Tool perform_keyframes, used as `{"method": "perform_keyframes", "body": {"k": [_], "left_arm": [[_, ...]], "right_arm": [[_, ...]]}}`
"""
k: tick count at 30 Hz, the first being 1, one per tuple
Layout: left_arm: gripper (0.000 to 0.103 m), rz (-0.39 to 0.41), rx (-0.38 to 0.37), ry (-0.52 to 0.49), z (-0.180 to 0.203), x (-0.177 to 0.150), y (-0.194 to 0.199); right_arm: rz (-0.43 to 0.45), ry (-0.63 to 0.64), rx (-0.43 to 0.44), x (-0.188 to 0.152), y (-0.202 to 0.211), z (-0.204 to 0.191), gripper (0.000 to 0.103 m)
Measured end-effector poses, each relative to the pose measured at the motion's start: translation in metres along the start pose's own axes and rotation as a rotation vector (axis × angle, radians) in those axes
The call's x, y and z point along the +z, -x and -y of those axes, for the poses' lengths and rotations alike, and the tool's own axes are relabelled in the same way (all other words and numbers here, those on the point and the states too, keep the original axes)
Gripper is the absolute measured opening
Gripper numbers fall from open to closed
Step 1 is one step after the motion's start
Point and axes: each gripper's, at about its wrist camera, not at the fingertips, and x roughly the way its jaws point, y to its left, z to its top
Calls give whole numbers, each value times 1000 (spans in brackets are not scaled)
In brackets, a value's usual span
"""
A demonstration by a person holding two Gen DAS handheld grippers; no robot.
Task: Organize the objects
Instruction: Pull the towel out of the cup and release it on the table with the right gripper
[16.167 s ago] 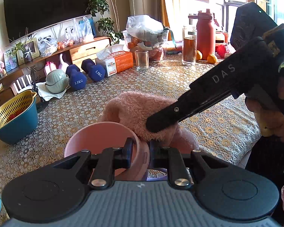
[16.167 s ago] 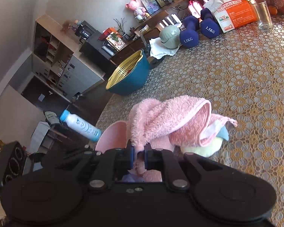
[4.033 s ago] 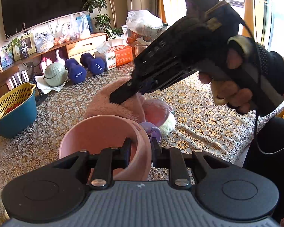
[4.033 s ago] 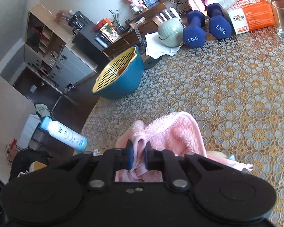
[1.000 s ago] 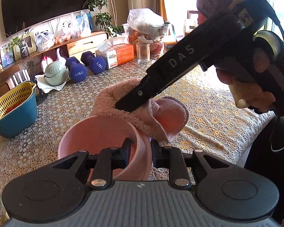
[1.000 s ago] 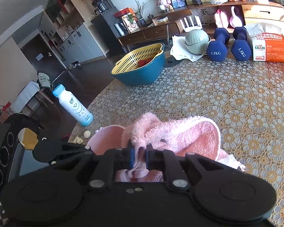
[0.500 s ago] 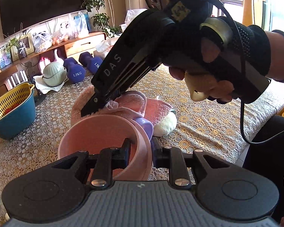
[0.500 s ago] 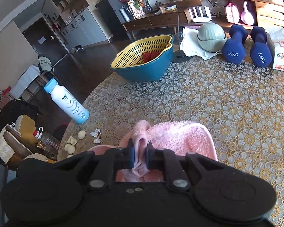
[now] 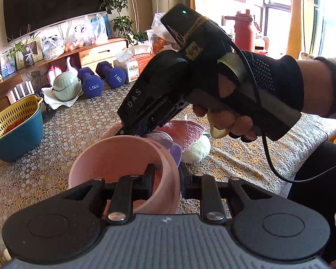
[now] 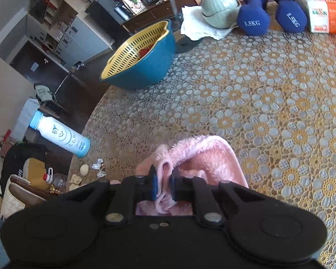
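Pink fleece is bunched between the right gripper's (image 10: 163, 185) blue pads, which are pinched together on a fold of the pink towel (image 10: 203, 157); the rest of that cloth trails over the patterned tablecloth (image 10: 268, 103) just behind the pink bucket (image 9: 114, 152). The left gripper (image 9: 165, 177) has its fingers closed across the bucket's near rim, one inside and one outside, steadying it at the near edge of the table. Nothing shows inside the bucket, so I'd judge the tidying only part done: the towel is lifted but not yet in. Behind the bucket, a purple cup (image 9: 171, 149) and a white plush thing (image 9: 196, 149) lie half under the cloth, apparently waiting their turn. Far left, the blue-and-yellow colander bowl (image 10: 143, 60) sits apart.
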Motion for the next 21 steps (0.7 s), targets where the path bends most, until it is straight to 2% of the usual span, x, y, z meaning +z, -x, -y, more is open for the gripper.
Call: {"method": "perform_keyframes", "body": {"k": [5, 11, 14, 17, 21], "left_arm": [[23, -1, 6, 18, -1, 1, -1], [28, -7, 35, 36, -3, 4, -1], [36, -4, 49, 40, -3, 6, 2], [55, 13, 69, 41, -1, 8, 8], [58, 25, 92, 56, 0, 11, 13]], "right_arm": [[34, -136, 59, -6, 7, 30, 11], [60, -82, 48, -10, 18, 17, 20], [66, -44, 34, -12, 27, 10, 23], [79, -16, 27, -17, 41, 5, 33], [105, 36, 9, -26, 61, -3, 39]]}}
